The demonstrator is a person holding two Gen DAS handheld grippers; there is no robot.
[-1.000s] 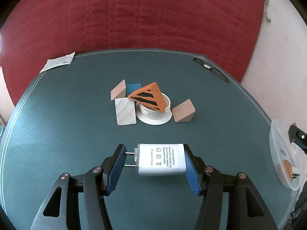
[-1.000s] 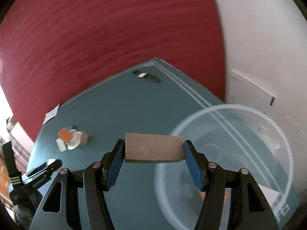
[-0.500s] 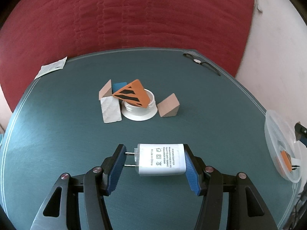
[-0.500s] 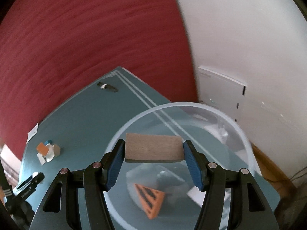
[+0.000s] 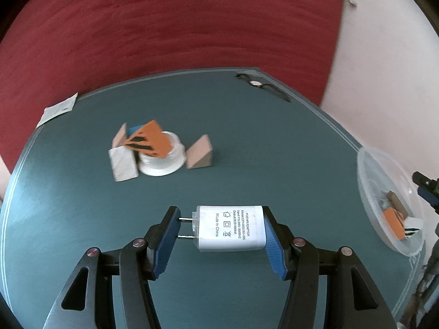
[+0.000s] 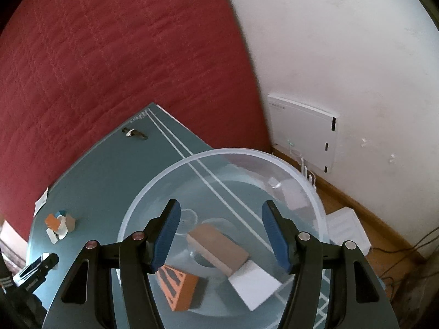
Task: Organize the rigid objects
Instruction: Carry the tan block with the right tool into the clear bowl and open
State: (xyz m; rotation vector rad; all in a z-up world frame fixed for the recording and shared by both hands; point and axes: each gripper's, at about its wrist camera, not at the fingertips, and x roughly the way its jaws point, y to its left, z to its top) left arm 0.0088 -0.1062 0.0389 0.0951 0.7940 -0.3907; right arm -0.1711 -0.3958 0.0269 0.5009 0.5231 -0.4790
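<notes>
My left gripper (image 5: 222,229) is shut on a white power adapter (image 5: 230,228), held above the teal table (image 5: 247,137). My right gripper (image 6: 221,230) is open and empty above a clear plastic bowl (image 6: 170,175). In the bowl lie a brown block (image 6: 218,248), a white block (image 6: 253,285) and an orange striped wedge (image 6: 179,285). The bowl also shows in the left wrist view (image 5: 367,170) at the table's right edge. A cluster remains mid-table: an orange striped wedge (image 5: 149,142) on a white round lid (image 5: 162,161), a white block (image 5: 123,164) and tan wedges (image 5: 199,156).
A paper slip (image 5: 57,108) lies at the table's far left edge and a black wristwatch (image 5: 262,86) at the far edge. A red quilted cover (image 5: 164,22) is behind the table. A white box (image 6: 304,128) hangs on the wall above the wooden floor.
My right gripper opened and dropped the brown block into the bowl. The left gripper, still holding the adapter, shifted toward the right, nearer the bowl.
</notes>
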